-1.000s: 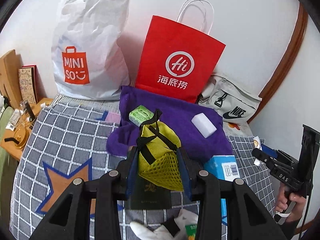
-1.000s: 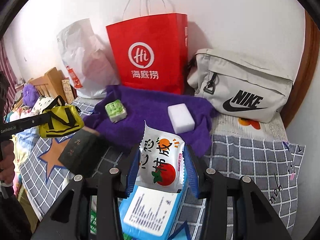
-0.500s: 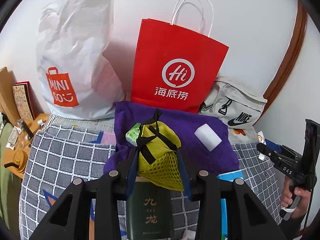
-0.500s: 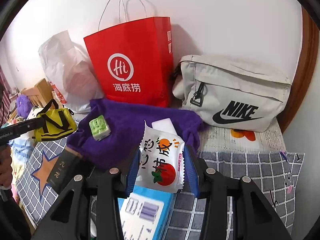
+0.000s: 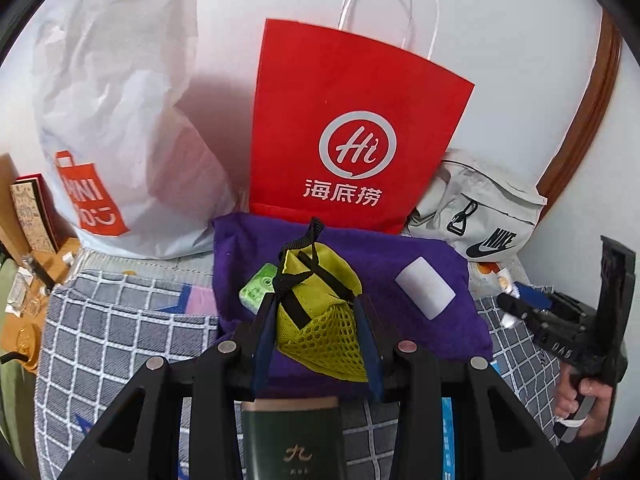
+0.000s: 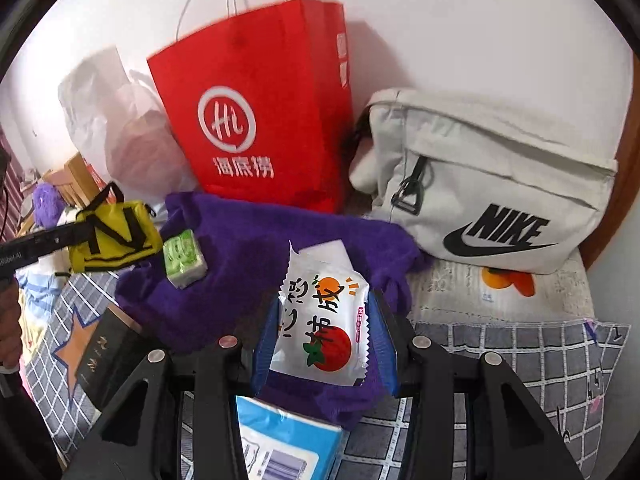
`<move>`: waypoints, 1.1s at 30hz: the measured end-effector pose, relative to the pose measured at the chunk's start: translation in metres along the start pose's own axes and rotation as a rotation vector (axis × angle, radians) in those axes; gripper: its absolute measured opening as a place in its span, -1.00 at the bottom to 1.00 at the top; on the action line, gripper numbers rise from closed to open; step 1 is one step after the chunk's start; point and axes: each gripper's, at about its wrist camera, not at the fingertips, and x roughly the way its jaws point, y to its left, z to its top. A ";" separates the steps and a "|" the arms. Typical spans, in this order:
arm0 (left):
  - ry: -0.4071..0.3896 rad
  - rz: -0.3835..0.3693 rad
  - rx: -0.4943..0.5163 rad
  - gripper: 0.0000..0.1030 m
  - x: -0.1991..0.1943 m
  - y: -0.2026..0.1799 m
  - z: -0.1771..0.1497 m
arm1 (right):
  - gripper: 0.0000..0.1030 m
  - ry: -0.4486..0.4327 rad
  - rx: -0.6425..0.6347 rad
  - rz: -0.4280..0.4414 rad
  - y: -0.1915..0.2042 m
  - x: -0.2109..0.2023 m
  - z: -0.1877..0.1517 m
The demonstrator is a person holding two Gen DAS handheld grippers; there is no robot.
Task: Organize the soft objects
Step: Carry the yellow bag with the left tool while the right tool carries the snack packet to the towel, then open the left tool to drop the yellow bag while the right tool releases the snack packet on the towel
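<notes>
Yellow mesh pouch (image 5: 320, 312) between left tongs (image 5: 316, 344).

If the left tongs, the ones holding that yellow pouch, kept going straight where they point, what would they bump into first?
Most likely the purple towel lying just ahead of the left tongs and their yellow pouch; the red paper bag stands behind it. Depth is hard to judge.

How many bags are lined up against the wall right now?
3. The white plastic bag on the left, the red paper bag in the middle, the grey Nike bag on the right. More could be hidden behind them.
</notes>
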 end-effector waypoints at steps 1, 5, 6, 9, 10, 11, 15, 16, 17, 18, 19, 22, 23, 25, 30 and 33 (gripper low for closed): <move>0.009 -0.003 0.001 -0.29 0.005 0.000 0.004 | -0.16 0.013 -0.010 -0.002 0.001 0.005 0.000; 0.007 -0.009 0.007 -0.29 0.015 0.000 0.012 | -0.16 0.045 -0.038 -0.005 0.005 0.019 0.000; 0.008 -0.017 0.004 -0.29 0.018 0.001 0.012 | -0.16 0.053 -0.040 0.003 0.006 0.023 0.000; 0.024 -0.047 -0.006 -0.29 0.031 0.004 0.011 | -0.16 0.083 -0.058 0.025 0.011 0.035 -0.003; 0.037 -0.058 -0.016 -0.29 0.038 0.006 0.010 | -0.16 0.093 -0.062 0.031 0.012 0.039 -0.004; 0.045 -0.064 -0.019 -0.29 0.042 0.008 0.009 | -0.16 0.099 -0.064 0.036 0.012 0.042 -0.005; 0.078 -0.078 -0.002 -0.29 0.060 0.010 0.005 | -0.16 0.138 -0.061 0.027 0.011 0.055 -0.007; 0.091 -0.080 -0.006 -0.29 0.065 0.011 0.004 | -0.16 0.150 -0.062 0.031 0.011 0.058 -0.008; 0.105 -0.083 -0.005 -0.29 0.069 0.011 0.004 | -0.16 0.164 -0.072 0.037 0.012 0.062 -0.010; 0.117 -0.086 -0.003 -0.29 0.072 0.012 0.003 | -0.16 0.169 -0.079 0.035 0.013 0.064 -0.011; 0.124 -0.090 -0.003 -0.29 0.074 0.013 0.002 | -0.16 0.177 -0.089 0.031 0.014 0.067 -0.013; 0.151 -0.098 0.005 -0.29 0.081 0.013 0.000 | -0.16 0.201 -0.095 0.032 0.014 0.076 -0.015; 0.163 -0.090 0.009 -0.29 0.084 0.012 0.000 | -0.16 0.205 -0.091 0.031 0.014 0.078 -0.015; 0.178 -0.087 0.020 -0.29 0.089 0.011 -0.002 | -0.16 0.215 -0.086 0.029 0.013 0.084 -0.016; 0.200 -0.086 0.012 -0.27 0.093 0.015 -0.004 | -0.12 0.232 -0.080 0.025 0.013 0.092 -0.015; 0.208 -0.086 0.005 -0.25 0.094 0.017 -0.004 | -0.04 0.233 -0.085 0.024 0.014 0.093 -0.015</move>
